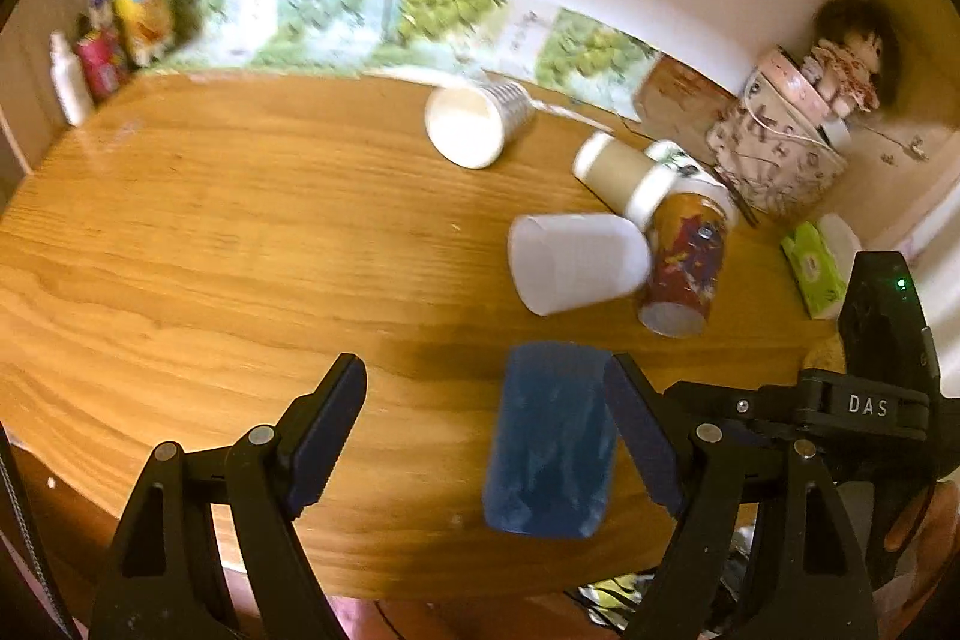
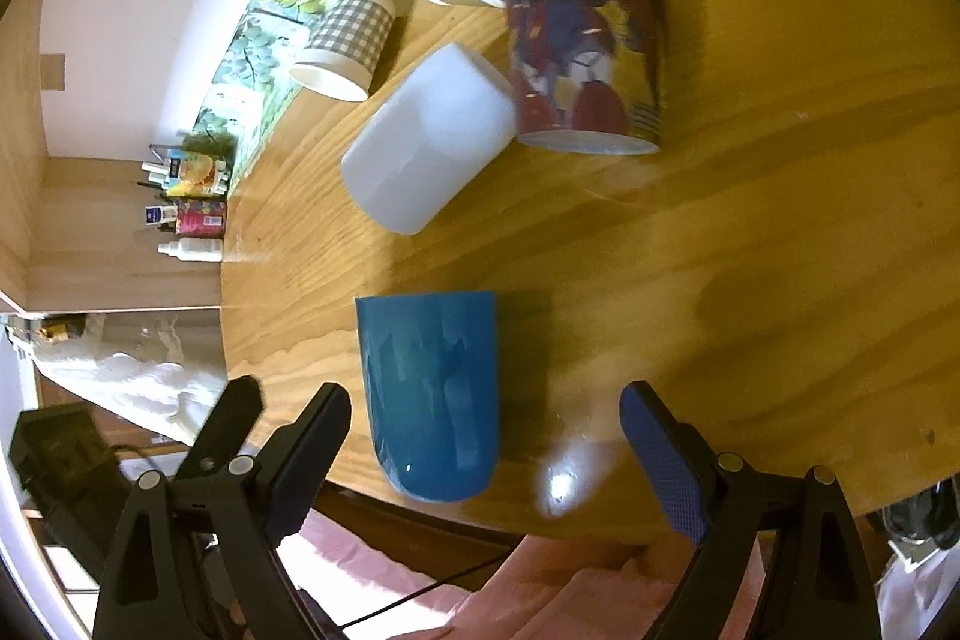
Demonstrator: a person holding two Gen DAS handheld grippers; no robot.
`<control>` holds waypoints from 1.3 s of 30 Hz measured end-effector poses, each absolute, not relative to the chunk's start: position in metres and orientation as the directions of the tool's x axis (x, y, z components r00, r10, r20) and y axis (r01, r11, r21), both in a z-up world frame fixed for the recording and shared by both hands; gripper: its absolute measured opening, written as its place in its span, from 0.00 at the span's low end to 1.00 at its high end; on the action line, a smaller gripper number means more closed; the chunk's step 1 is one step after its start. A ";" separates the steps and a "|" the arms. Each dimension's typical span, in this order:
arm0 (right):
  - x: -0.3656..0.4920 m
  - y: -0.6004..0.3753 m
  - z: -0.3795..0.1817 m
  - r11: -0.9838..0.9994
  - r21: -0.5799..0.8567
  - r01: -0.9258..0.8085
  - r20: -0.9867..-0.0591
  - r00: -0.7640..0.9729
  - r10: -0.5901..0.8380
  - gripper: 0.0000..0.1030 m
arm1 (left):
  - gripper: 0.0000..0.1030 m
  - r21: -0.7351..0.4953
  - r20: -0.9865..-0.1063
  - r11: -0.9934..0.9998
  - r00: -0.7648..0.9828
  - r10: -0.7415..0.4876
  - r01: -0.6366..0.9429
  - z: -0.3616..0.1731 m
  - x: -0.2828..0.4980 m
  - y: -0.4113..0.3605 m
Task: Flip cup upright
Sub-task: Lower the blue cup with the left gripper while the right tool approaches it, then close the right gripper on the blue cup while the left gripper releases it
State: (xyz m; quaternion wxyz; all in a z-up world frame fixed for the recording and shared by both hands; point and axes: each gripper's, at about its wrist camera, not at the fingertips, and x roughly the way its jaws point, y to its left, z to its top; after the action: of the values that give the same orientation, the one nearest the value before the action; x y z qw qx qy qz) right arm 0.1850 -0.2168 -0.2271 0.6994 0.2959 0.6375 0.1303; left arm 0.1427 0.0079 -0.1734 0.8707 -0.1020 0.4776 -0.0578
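A blue cup (image 1: pixel 549 439) lies on the wooden table (image 1: pixel 210 232) near its front edge. It sits between the open fingers of my left gripper (image 1: pixel 485 424), close to the right finger, not gripped. In the right wrist view the blue cup (image 2: pixel 433 391) lies between the open fingers of my right gripper (image 2: pixel 485 442), nearer the left finger, rim pointing away. Behind it lie a white cup (image 1: pixel 576 261), a robot-print cup (image 1: pixel 687 263), a brown-and-white cup (image 1: pixel 624 178) and a checked cup (image 1: pixel 477 121).
Bottles and boxes (image 1: pixel 114 40) stand at the table's far left. A patterned container (image 1: pixel 780 148) with a doll (image 1: pixel 852 58) and a green tissue pack (image 1: pixel 816 268) sit at the right. The right gripper's body (image 1: pixel 864 400) shows at the left view's right.
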 end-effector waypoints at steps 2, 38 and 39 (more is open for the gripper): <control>0.187 -0.210 -0.228 0.805 0.565 0.179 -0.824 0.154 0.544 0.90 | 0.82 -0.194 -0.831 0.981 0.532 -0.162 -0.005 -0.174 0.142 0.010; 0.212 -0.134 -0.245 0.912 0.397 0.104 -0.917 0.096 0.388 0.69 | 0.81 -0.220 -0.824 0.970 0.513 -0.241 0.102 -0.167 0.125 0.051; 0.211 -0.134 -0.245 0.913 0.395 0.102 -0.917 0.098 0.385 0.69 | 0.81 -0.221 -0.824 0.969 0.511 -0.244 0.106 -0.167 0.125 0.051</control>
State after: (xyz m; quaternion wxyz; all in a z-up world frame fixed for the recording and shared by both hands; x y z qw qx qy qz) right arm 0.2114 -0.1336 -0.2450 0.7180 0.1834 0.6641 0.0987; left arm 0.1249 0.0514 -0.1670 0.8663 -0.0711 0.4840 -0.1011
